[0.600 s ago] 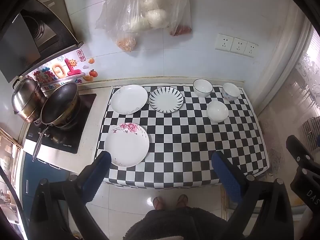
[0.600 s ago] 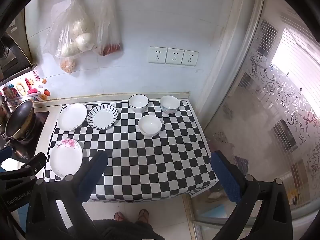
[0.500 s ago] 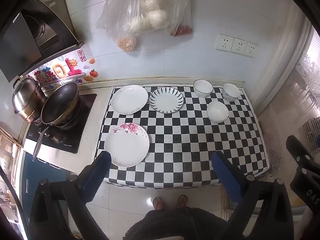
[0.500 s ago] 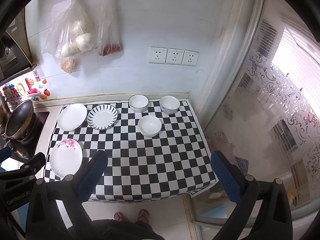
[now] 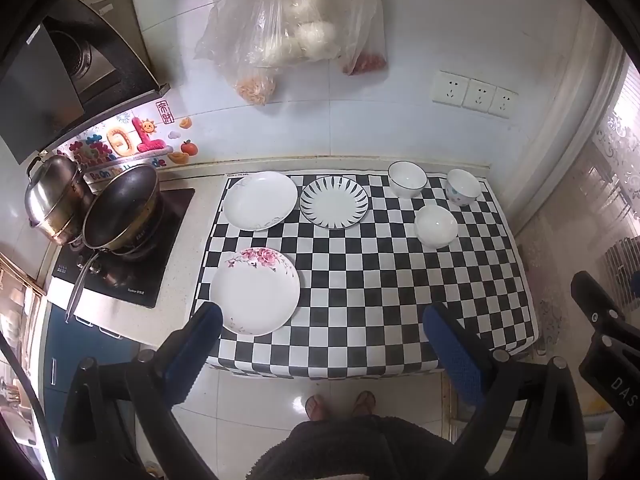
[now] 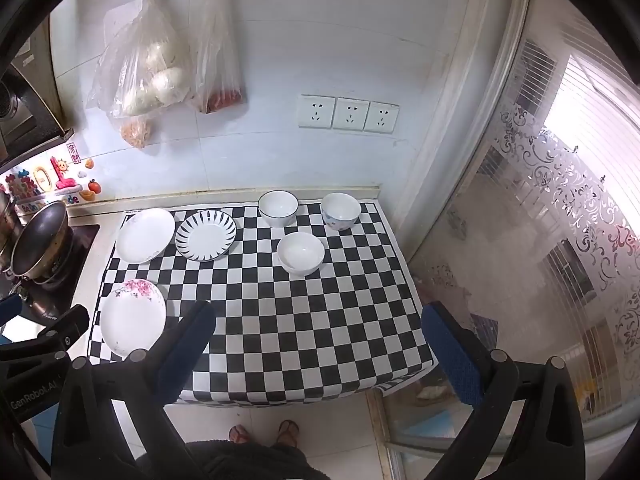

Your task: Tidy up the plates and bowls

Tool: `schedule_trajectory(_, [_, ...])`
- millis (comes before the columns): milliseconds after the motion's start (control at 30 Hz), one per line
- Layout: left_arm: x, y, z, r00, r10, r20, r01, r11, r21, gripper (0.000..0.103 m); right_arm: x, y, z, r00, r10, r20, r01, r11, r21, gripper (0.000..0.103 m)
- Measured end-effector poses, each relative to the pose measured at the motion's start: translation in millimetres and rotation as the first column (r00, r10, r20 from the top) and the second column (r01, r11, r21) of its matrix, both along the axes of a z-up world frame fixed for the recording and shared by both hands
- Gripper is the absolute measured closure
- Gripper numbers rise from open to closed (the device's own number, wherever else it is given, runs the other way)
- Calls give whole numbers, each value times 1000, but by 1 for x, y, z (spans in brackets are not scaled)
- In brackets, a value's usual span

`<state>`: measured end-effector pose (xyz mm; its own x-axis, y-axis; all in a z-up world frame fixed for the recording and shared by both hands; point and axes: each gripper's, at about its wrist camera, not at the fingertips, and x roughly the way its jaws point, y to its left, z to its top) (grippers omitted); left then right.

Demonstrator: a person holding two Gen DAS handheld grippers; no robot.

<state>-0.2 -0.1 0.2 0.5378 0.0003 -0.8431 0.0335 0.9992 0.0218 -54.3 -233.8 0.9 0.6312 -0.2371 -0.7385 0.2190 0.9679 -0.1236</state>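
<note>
1. Nothing is seen to have moved since the earlier frames: the dishes lie as before, and both tongs are held in the same place above the near edge of the counter.
2. The left gripper (image 5: 320,340) and the right gripper (image 6: 318,338) are both spread wide, with nothing between the jaws.
3. Three plates are found in the left half of both views: the white plate (image 5: 260,200), the striped plate (image 5: 334,202) just beside it, and the floral plate (image 5: 255,290) nearer the lower left.
4. Three bowls are grouped at centre right of the left view: the rimmed bowl (image 5: 407,179), the patterned bowl (image 5: 463,187) and the plain bowl (image 5: 436,226), all upright and apart on the checked cloth (image 5: 380,288).
5. No stacking is yet begun, it is judged.
6. A thin plate rim could slip from the pads if gripped shallowly; the glazed surface would cause it.
7. The floral plate lies near the cloth's left edge and could be pushed off by a misjudged approach.
</note>
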Motion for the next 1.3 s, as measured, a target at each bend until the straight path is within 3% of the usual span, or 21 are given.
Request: schedule_trajectory(1300, [6,-6,1,1000,1,11,0,1000,-4,0,-10,4,10,1000,7,25,-7,1000,11,0])
